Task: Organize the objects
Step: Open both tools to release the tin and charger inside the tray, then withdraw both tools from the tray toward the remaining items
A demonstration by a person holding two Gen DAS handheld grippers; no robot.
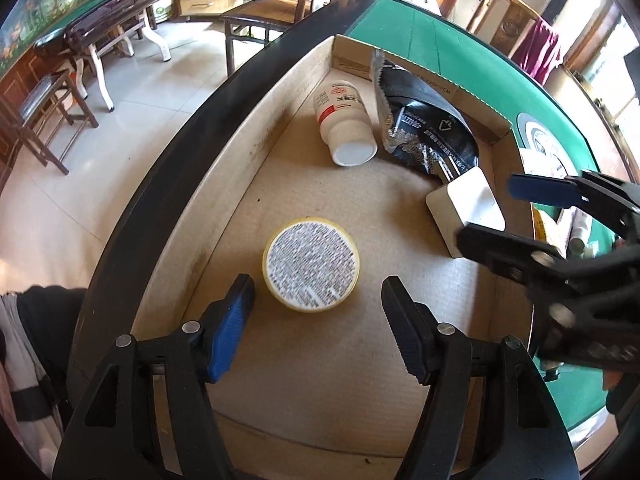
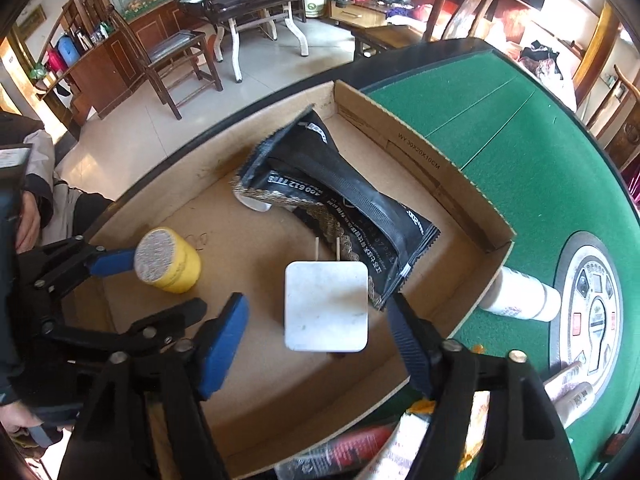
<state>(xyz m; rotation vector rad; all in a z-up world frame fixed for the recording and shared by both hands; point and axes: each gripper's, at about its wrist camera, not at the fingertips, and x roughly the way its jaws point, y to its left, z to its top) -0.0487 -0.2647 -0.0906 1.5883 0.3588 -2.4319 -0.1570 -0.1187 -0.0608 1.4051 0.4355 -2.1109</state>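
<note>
A shallow cardboard box [image 1: 248, 128] holds a yellow jar [image 1: 311, 264] with a printed label on top. My left gripper [image 1: 317, 292] is open around the jar, both blue pads clear of it. Further back in the box lie a white bottle [image 1: 344, 120] and a black foil pouch [image 1: 424, 120]. A white plug charger [image 2: 326, 306] sits near the box's right wall, prongs pointing away. My right gripper [image 2: 316, 302] is open on either side of it, and the pads do not touch it. The jar [image 2: 170, 260] and the left gripper [image 2: 166, 282] also show in the right wrist view.
The box [image 2: 420, 160] stands on a green felt table [image 2: 500, 140] with a dark rim. Outside the box lie a white bottle [image 2: 520, 296], tubes [image 2: 572, 392] and a red packet [image 2: 352, 448]. A round control panel [image 2: 596, 300] is set in the felt.
</note>
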